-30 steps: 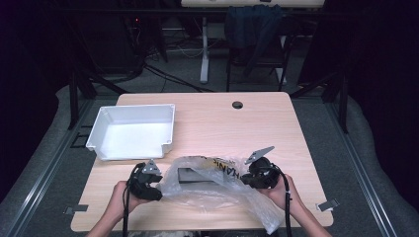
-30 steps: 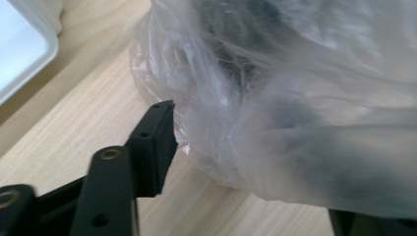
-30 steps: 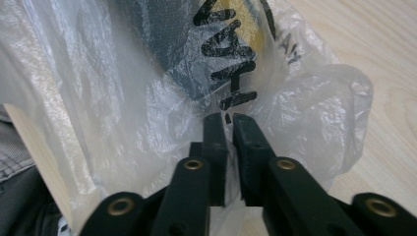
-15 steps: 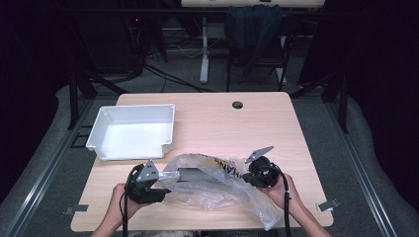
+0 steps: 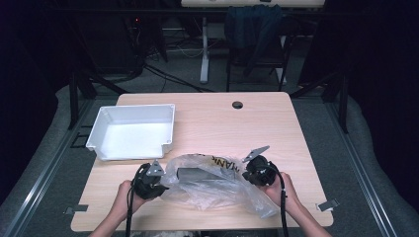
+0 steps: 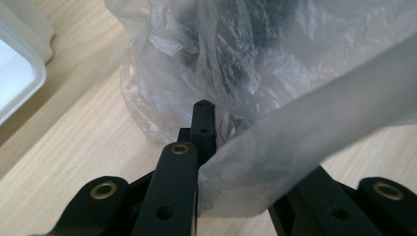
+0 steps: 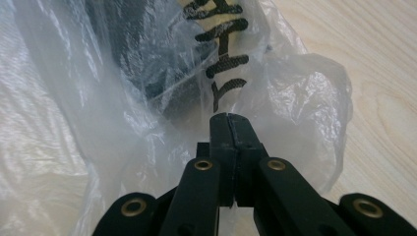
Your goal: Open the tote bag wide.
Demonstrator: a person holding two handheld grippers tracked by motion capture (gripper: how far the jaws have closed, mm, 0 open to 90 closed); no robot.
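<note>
Left claw (image 5: 159, 183) has just been closing its jaws on the clear plastic bag (image 5: 217, 185), a fold of film caught between them in the left gripper view; right claw (image 5: 249, 170) is clamped together on the bag's opposite edge. On the table (image 5: 222, 123), the white tray (image 5: 132, 131) sits at ten o'clock. At six o'clock lies the crumpled bag (a dark item with black lettering (image 7: 223, 54) inside), the left claw at its nine o'clock, the right at its three.
</note>
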